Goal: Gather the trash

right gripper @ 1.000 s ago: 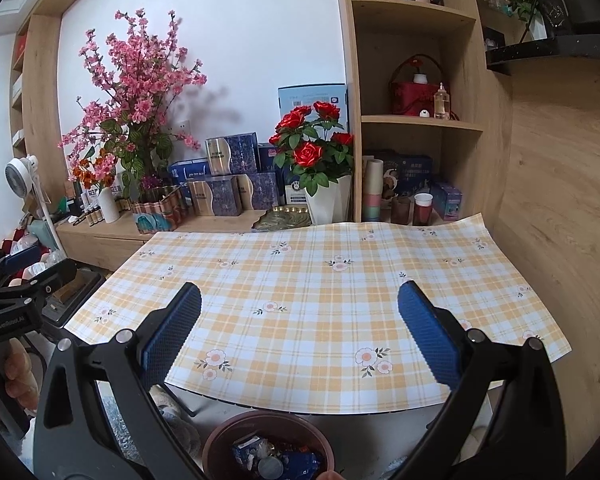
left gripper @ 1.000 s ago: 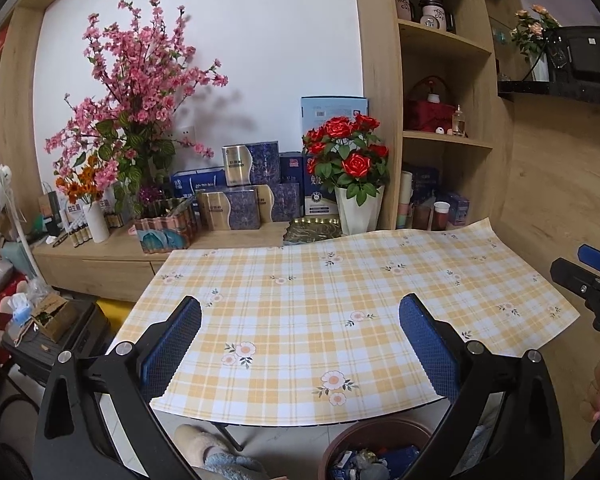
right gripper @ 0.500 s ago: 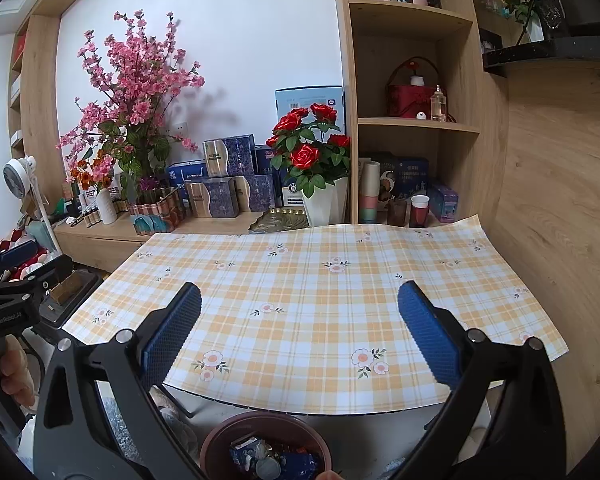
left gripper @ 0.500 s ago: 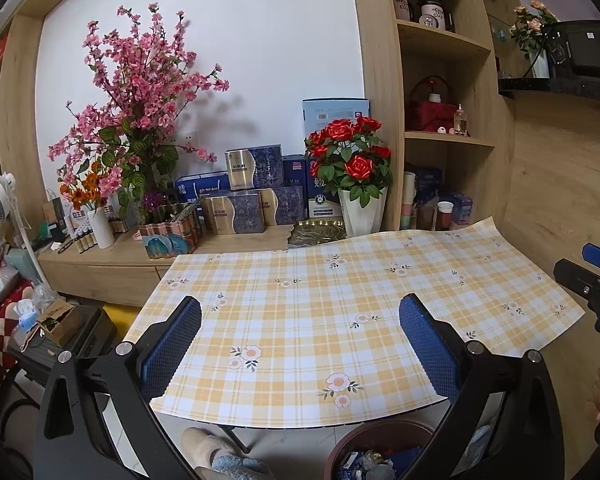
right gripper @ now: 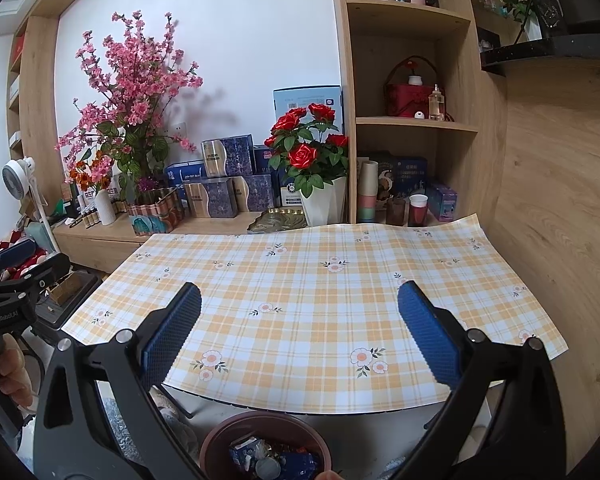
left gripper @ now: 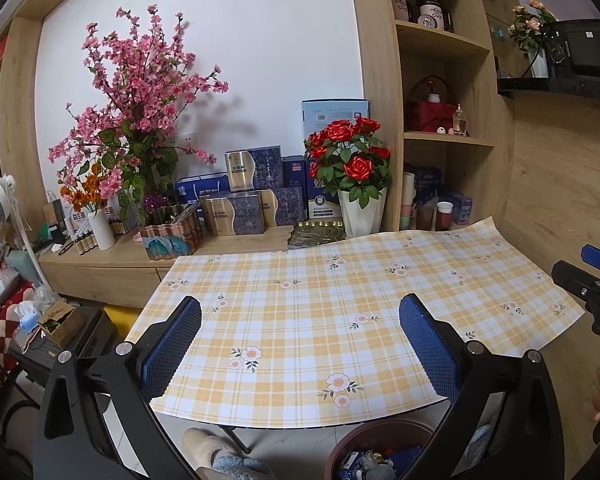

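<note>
Trash already fills the round reddish-brown bin point(right gripper: 265, 446) on the floor at six o'clock, just under the near edge of the yellow-and-white checked tablecloth with small flowers point(right gripper: 312, 292); wrappers and a blue carton show inside it. Over the last second both views have risen slightly and tipped toward the wall: the bin has slid lower in the left view point(left gripper: 384, 450), and more of the wooden shelving point(right gripper: 408, 120) shows. That looks to me like both tools backing off from the bin, which would fit a drop just finished.

The left gripper point(left gripper: 300, 332) hangs with its jaws wide and nothing between the blue pads point(left gripper: 172, 340). The right gripper point(right gripper: 299, 330) is the same, wide and empty.

No loose litter shows on the cloth. Beyond it, at twelve o'clock, stands a white pot of red roses point(right gripper: 310, 168), which looks like decoration rather than rubbish. My guess is the collecting is done or nearly so.
</note>
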`<state>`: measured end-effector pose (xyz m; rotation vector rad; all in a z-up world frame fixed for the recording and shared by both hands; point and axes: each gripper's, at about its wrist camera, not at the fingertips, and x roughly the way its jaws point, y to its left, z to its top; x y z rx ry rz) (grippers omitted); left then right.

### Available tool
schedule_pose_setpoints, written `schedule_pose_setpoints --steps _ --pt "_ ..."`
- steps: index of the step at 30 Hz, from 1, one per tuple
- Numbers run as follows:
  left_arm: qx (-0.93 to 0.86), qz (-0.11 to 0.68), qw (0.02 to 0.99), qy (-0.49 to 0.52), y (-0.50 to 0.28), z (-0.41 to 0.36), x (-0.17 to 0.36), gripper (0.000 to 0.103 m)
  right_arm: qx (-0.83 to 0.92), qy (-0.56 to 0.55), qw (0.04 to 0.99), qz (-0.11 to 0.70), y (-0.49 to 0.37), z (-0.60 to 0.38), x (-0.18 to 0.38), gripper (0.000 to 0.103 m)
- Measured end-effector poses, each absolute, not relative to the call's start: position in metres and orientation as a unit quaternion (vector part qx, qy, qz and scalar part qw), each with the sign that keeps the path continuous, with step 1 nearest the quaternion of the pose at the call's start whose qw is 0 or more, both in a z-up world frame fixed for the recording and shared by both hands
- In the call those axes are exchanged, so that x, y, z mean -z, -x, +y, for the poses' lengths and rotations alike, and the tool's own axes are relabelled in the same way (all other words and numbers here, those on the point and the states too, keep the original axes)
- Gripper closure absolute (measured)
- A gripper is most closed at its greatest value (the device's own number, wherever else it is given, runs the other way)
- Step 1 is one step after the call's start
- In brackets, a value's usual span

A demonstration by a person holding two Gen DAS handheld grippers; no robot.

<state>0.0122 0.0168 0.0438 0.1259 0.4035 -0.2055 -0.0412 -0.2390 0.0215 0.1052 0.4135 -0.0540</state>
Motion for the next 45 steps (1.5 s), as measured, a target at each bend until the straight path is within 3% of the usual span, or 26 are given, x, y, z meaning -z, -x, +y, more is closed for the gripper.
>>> schedule_pose_setpoints --steps 45 --pt "0.089 0.211 0.972 -0.06 -0.011 0.035 -0.039 0.006 0.015 -0.039 0.975 0.217 0.038 -0.219 -0.016 0.006"
